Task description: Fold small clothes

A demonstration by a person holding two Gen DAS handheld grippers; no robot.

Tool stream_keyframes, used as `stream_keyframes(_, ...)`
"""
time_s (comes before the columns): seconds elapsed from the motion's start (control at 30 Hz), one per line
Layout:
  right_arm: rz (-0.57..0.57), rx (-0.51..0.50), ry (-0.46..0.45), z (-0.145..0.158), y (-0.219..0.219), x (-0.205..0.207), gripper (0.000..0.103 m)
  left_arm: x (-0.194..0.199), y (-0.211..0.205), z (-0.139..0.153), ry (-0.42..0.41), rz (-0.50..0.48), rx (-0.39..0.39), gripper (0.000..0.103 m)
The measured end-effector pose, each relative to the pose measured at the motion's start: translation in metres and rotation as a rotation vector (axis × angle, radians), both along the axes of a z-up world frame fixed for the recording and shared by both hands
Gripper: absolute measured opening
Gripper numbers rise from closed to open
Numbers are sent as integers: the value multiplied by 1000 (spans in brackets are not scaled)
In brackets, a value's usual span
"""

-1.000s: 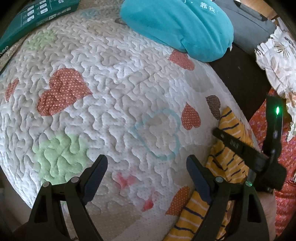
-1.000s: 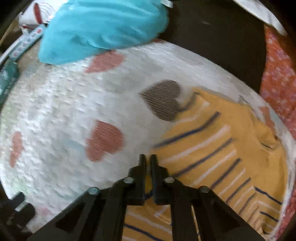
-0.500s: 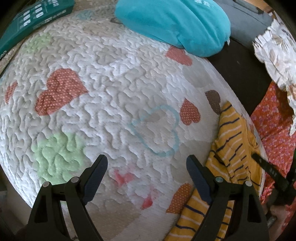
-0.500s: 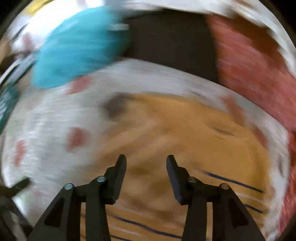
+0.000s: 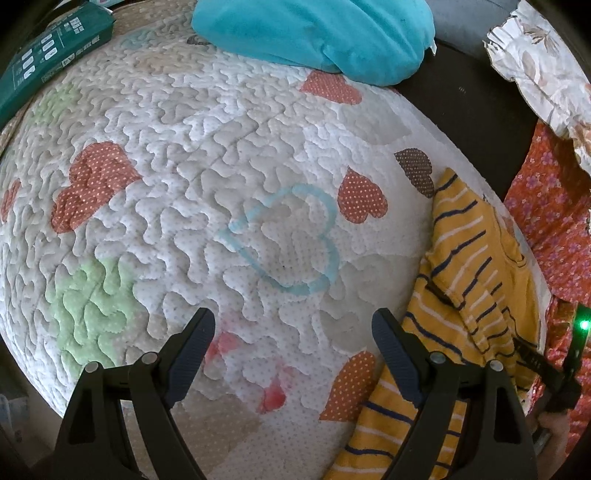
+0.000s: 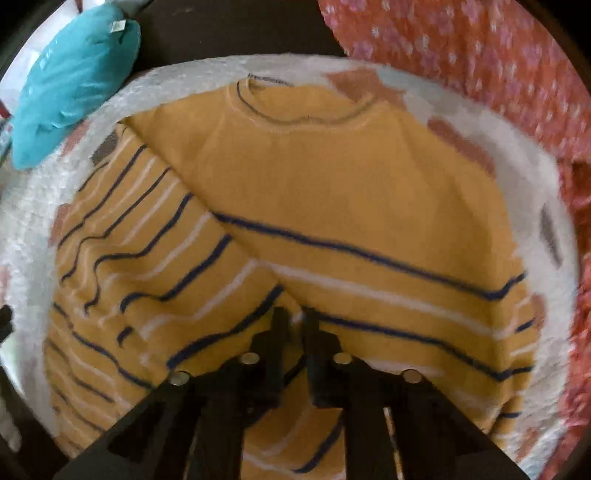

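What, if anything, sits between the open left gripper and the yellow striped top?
Nothing visible does. The left gripper hangs open over bare quilt, with the yellow striped top just to its right; only quilt lies between them.

The striped shirt (image 6: 332,192) is laid on the quilted mat (image 5: 229,155), at its right edge. The cushion (image 5: 317,29) is placed at the mat's far edge.

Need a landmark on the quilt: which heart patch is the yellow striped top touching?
The brown heart: the striped top's upper corner meets its lower edge. The red dotted heart beside it lies clear.
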State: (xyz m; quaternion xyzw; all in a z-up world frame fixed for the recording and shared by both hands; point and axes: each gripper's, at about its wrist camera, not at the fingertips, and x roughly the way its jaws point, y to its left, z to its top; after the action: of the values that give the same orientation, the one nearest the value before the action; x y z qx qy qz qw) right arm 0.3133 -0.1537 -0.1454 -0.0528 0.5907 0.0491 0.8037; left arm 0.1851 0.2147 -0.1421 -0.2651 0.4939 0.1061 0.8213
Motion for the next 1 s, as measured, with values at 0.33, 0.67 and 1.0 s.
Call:
stream_keyframes(0.33,-93,-133,-109,27,-8,2,3,-2,-9,0,-2,-29,54,86)
stream_keyframes(0.67,-321,-85,-131,51,-134,-115,5,-25,-21,-3,0,-63,131,86)
stream_keyframes(1.0,-418,203,-215,68,-192,-169,52,-42,-62,4,-60,-124,207,86)
